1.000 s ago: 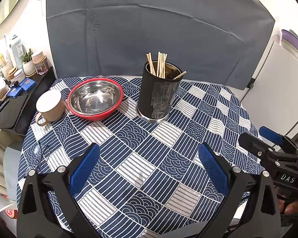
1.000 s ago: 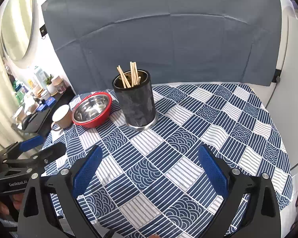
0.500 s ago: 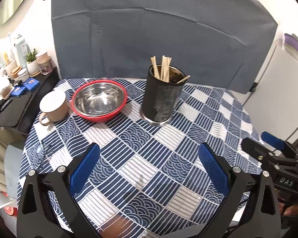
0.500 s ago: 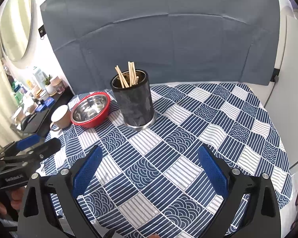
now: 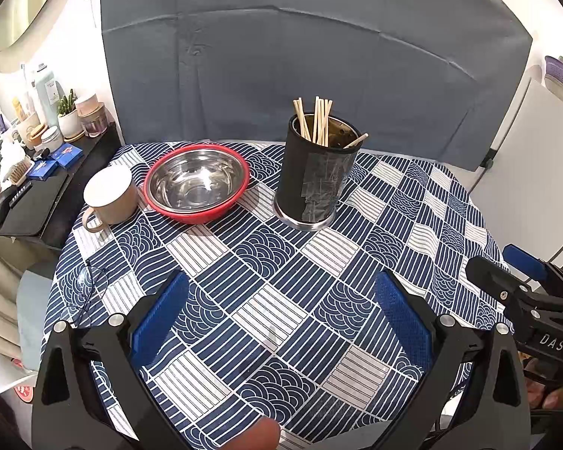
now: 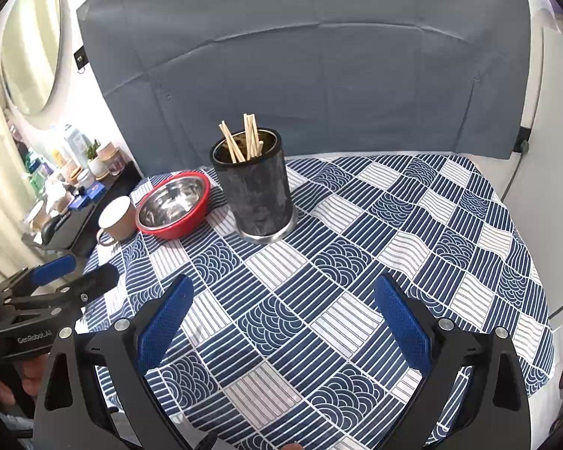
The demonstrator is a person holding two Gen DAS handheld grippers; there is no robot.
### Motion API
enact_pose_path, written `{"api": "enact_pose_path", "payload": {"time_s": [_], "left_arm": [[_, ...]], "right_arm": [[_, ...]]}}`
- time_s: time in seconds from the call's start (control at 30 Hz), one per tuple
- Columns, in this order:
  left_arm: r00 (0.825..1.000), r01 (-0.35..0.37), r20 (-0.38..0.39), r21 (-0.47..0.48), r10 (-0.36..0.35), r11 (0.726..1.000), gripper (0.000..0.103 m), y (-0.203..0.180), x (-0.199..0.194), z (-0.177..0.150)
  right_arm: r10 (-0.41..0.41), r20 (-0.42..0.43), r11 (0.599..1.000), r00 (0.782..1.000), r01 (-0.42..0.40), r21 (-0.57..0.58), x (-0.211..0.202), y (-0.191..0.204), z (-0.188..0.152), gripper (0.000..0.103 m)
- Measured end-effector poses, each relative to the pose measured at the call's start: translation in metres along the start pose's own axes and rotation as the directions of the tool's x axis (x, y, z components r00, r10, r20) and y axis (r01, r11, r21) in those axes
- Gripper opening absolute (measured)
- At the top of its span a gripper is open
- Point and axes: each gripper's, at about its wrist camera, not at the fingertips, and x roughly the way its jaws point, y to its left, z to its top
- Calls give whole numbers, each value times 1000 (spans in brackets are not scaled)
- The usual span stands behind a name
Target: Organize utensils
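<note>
Both grippers backing off, table view widening | left gripper (image 5: 279, 317) and right gripper (image 6: 281, 315) wide open, empty | chopsticks (image 5: 315, 120) in holder (image 5: 315, 183) | next: find loose utensils

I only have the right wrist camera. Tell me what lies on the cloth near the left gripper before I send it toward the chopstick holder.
Observer: A pair of clear eyeglasses lies on the tablecloth near its left edge, on the near side of the mug. Your view misses them.
Operator: Report the left gripper's jaws head-on.
Observer: The left gripper is wide open, with only cloth showing between its blue pads.
Operator: Describe the holder's side facing that camera.
Observer: The chopstick holder has patches of clear tape stuck on its black wall.
</note>
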Motion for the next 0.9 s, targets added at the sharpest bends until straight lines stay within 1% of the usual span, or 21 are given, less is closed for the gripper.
{"api": "enact_pose_path", "payload": {"time_s": [0.9], "left_arm": [[1000, 6, -2, 25, -6, 1000, 97, -6, 0, 0]], "right_arm": [[-5, 7, 1000, 1000, 5, -6, -2, 2, 1, 93]]}}
